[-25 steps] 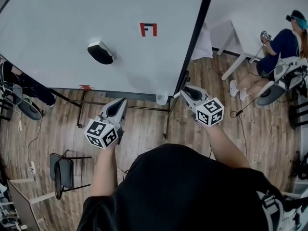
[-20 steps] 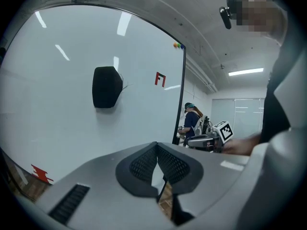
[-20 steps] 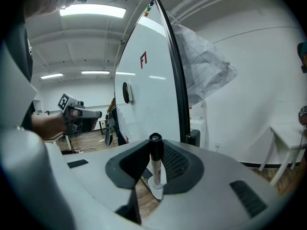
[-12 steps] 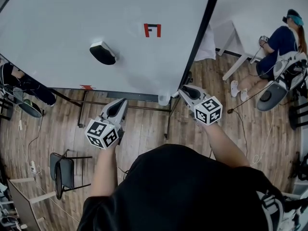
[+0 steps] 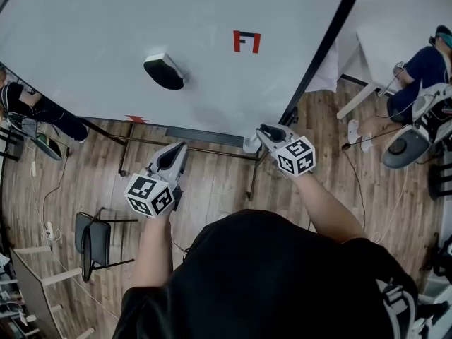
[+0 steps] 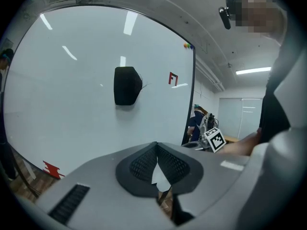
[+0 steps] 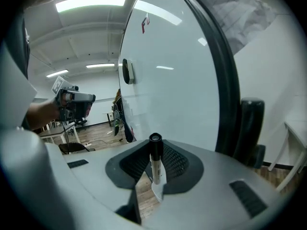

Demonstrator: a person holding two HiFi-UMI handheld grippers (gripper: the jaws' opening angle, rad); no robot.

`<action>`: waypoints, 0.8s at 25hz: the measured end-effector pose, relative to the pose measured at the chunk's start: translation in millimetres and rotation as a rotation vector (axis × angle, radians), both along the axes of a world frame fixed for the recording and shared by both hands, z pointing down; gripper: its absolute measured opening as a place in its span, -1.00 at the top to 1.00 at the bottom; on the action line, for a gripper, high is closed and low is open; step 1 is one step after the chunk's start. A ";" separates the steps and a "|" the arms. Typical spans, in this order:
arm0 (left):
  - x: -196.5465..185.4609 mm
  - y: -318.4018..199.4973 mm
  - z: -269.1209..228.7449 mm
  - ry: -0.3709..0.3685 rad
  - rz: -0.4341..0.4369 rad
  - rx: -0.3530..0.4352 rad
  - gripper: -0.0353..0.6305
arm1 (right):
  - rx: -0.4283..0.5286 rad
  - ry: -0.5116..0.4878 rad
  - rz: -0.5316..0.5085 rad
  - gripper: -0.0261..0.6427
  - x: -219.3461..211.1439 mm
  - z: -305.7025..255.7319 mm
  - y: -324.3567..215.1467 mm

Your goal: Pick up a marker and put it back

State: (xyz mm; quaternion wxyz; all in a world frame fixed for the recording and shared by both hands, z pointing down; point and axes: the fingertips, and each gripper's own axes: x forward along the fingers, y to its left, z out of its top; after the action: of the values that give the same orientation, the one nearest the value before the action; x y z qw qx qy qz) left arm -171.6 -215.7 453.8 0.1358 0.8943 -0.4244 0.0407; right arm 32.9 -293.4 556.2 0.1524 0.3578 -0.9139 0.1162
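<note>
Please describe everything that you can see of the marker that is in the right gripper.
The marker is a slim pen with a white barrel, plastic by its look, and a black cap, which is on. In the right gripper view it stands upright, cap end up, clamped between the dark ribbed pads of the right gripper. Only the pads touch it. The whiteboard rises beyond it, not touching it.

we see the marker [image 7: 155, 169], a slim white barrel with a black cap on top. it stands upright between the jaws of the right gripper [image 5: 265, 131], clamped by both pads, its cap poking just above them.
</note>
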 end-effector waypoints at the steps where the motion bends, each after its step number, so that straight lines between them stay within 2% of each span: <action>1: -2.7 -1.3 1.1 -0.002 -0.005 -0.003 0.86 | -0.008 0.007 -0.004 0.72 -2.9 7.1 -3.3; 12: -22.2 -13.1 11.8 -0.017 -0.040 -0.033 0.86 | -0.099 0.066 -0.016 0.72 -17.4 81.4 -24.7; 20: -23.0 -16.7 14.7 -0.023 -0.043 -0.046 0.86 | -0.116 0.093 -0.027 0.72 -21.9 105.7 -28.2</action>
State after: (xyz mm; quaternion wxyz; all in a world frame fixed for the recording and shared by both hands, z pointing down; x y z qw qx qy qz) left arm -194.6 -232.4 468.5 0.1526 0.8812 -0.4437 0.0577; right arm 11.1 -321.6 662.0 0.2167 0.3409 -0.9023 0.1504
